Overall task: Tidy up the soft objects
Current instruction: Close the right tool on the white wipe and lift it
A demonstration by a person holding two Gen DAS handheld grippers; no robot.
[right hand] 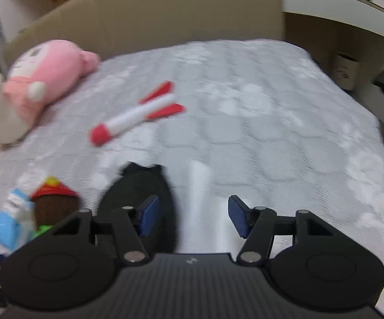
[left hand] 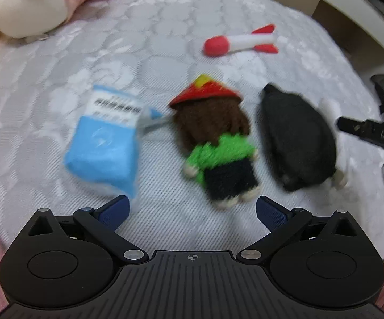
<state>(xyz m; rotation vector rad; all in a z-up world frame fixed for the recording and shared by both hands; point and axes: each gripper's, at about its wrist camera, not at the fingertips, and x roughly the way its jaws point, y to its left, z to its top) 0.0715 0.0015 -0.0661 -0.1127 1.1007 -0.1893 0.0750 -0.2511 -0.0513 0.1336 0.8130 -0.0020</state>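
Blue-padded black left gripper hovers wide apart and empty over the grey quilted mattress; just beyond it lies a brown-haired knitted doll in red hat and green top, flanked by a light-blue plush pouch and a black plush toy; a red-and-white foam rocket lies farther off; the matching right gripper is likewise spread and empty, its left pad over the black plush; a pink-and-white plush character rests by the beige headboard.

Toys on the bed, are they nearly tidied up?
Three toys, the blue pouch, the red-hatted doll and the black plush, lie in a row. Both tools, left and right, are open and empty. The rocket and pink plush lie apart.
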